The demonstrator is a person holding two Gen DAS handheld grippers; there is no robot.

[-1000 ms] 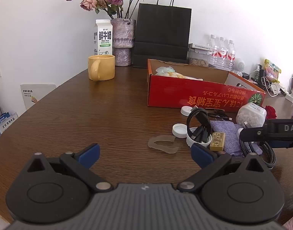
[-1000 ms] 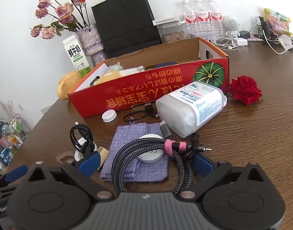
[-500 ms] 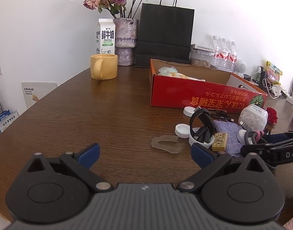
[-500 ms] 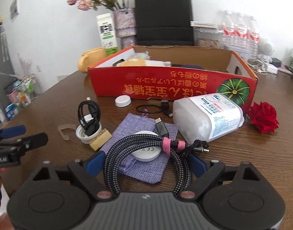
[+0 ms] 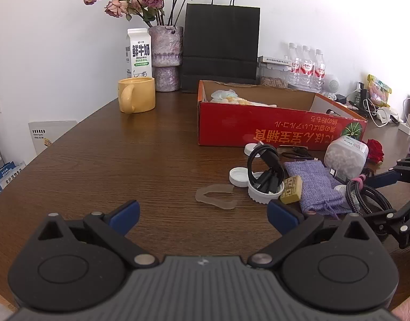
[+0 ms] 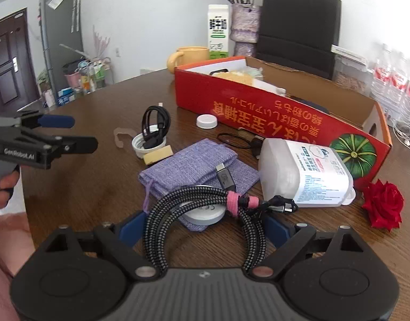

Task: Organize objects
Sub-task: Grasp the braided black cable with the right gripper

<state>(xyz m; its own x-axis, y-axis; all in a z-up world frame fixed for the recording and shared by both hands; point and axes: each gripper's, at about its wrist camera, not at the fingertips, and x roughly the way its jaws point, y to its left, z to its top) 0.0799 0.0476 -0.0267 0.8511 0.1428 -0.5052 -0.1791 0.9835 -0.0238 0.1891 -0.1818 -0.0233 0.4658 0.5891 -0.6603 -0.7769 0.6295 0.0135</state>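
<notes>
Our right tongs (image 6: 202, 231) straddle the braided cable (image 6: 205, 214), a coil bound by a pink tie and lying on the worktop (image 6: 97, 187) partly over the purple pouch (image 6: 194, 165). The pads stand just outside the loop, and the jaws are opening slightly, so nothing is gripped yet; we judge this stance lines them up to pinch the bundle for the red box (image 6: 285, 112) behind it. Our left tongs (image 5: 202, 214) hover wide open and empty over bare wood, kept clear of the clutter. Compared with a second ago, the right view has rolled and swung leftward, bringing the left tongs into sight, while the cable has not shifted.
</notes>
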